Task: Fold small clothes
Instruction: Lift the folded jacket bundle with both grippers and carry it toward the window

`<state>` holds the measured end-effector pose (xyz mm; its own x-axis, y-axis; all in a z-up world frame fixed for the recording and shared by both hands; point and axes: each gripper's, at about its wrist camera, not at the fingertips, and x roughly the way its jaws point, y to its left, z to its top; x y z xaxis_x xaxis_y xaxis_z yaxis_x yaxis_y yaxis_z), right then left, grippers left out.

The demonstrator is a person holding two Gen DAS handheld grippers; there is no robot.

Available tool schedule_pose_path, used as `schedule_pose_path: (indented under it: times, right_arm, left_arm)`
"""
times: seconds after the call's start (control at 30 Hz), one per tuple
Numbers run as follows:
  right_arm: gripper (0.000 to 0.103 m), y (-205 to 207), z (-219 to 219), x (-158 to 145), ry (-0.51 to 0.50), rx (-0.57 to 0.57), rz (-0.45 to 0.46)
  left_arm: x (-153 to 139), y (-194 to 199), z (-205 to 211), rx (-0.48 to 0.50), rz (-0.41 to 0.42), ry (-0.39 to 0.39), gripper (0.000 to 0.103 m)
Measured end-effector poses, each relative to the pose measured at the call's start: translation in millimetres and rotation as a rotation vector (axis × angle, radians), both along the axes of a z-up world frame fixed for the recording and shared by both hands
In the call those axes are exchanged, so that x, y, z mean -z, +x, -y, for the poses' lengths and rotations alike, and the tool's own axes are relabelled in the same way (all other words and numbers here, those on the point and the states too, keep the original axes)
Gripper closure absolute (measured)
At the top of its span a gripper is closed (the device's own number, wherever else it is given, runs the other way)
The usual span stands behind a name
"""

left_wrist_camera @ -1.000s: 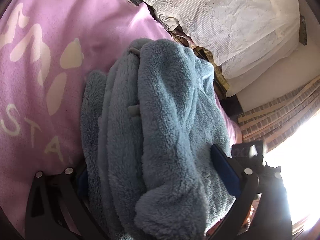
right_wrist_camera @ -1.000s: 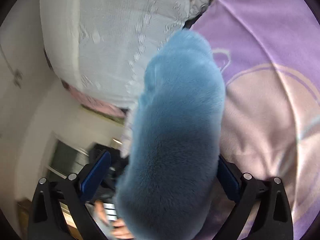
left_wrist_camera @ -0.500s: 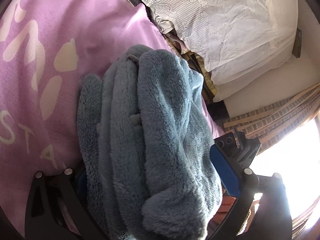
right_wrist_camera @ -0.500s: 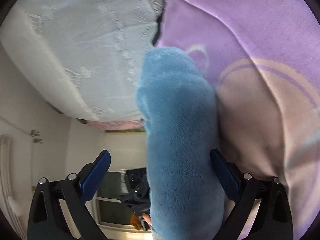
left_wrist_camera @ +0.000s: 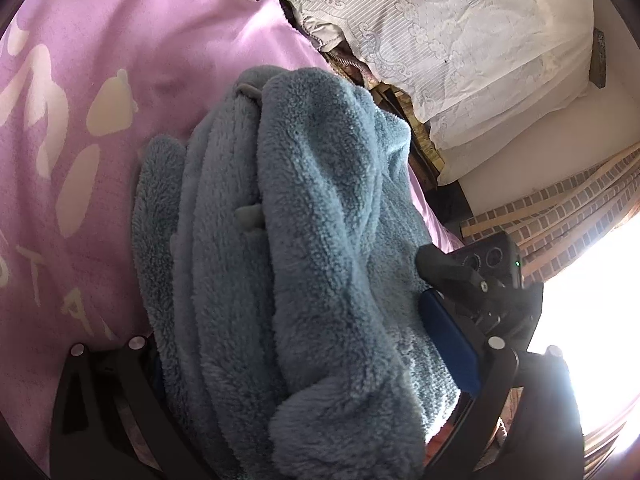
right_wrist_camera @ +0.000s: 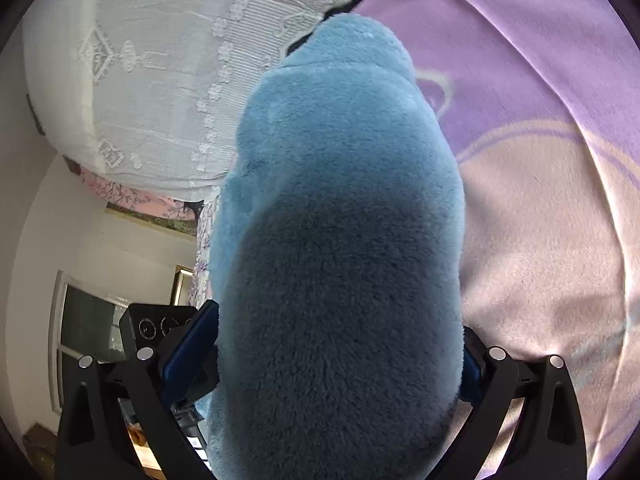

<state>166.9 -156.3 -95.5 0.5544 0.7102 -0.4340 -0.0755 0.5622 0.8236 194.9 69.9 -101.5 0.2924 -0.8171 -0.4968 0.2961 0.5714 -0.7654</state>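
Gripping the blue fleece garment (left_wrist_camera: 304,272) from both sides: left gripper (left_wrist_camera: 308,360) jaws wide apart with bunched folds packed between the blue pads, fabric pressing the right pad (left_wrist_camera: 448,344). Right gripper (right_wrist_camera: 336,356) jaws likewise wide, filled by a thick roll of the same garment (right_wrist_camera: 340,248). Garment sits over the pink printed bedspread (left_wrist_camera: 80,128). White lace pillow (left_wrist_camera: 460,40) beyond. Other gripper visible at edge.
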Motion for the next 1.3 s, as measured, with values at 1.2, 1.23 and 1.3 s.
schedule_pose_path:
  times: [1.2,1.23,1.3]
  right_arm:
    - [0.028,-156.5,152.7,-40.1,-0.026,0.148,0.197]
    - [0.028,-160.8,160.2,-41.3,-0.028,0.16,0.202]
    - [0.028,-171.5,179.6,-43.8,-0.03,0.192,0.213]
  left_arm:
    - [-70.4,-112.7,157.8,0.221,0.22,0.107,0.017]
    - [-71.7,-115.2,166.6,0.238,0.223,0.105,0.017]
    - [-76.0,-120.8,188.5,0.272,0.232,0.103,0.017]
